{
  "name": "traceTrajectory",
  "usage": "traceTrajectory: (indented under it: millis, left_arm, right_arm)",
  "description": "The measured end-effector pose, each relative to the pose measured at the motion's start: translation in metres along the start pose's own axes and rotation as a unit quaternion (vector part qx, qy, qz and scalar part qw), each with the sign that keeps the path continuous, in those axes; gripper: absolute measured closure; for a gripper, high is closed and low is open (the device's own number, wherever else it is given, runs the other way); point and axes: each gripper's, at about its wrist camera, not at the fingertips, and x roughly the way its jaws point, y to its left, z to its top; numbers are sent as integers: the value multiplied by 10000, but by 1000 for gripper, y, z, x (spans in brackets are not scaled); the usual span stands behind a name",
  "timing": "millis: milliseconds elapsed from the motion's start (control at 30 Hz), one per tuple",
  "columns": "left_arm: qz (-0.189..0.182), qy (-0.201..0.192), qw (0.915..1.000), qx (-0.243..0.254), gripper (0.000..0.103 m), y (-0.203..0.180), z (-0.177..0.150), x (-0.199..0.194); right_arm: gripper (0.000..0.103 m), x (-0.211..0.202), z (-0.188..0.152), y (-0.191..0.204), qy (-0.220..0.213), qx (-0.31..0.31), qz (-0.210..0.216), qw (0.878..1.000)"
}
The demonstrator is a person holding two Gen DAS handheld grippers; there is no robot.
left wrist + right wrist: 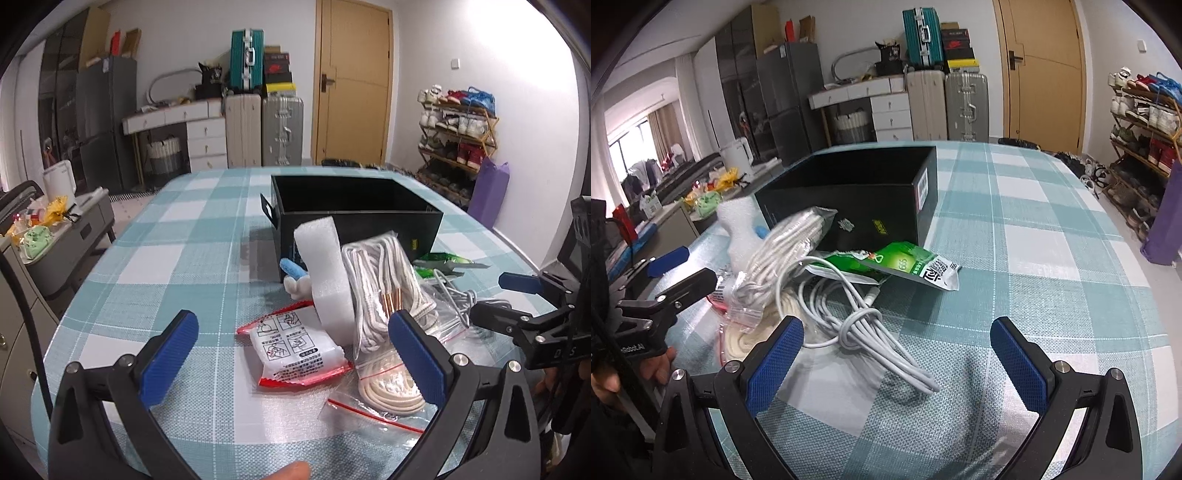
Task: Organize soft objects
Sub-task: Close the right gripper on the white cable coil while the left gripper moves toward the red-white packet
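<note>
Here, red-edged packet (295, 347) between gaping left gripper (295, 354) jaws

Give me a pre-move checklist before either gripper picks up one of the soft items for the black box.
1. Left gripper jaws open, nothing held: ok.
2. Right gripper jaws open, nothing held: ok.
3. Black box open at the top, upright on the table: ok.
4. Room inside the box: cannot tell, its floor is hidden in both views.
5. Red-edged packet lies ahead of the left jaws, not under other items: ok.
6. Grey cable free to lift alone: not ok, its loops run under the bagged white rope and the green packet.
</note>
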Motion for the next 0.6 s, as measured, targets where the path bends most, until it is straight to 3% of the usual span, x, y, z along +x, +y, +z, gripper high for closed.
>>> traceTrajectory:
  millis: [233, 600]
  left_arm:
    - [341, 296, 9990, -19, 0, 13, 4, 8]
    - [296, 739, 9964, -286, 0, 27, 3, 26]
  right_arm:
    - [0, 16, 7, 1, 326, -9, -50, 9995]
    - [2, 34, 9, 7, 648, 42, 141, 9978]
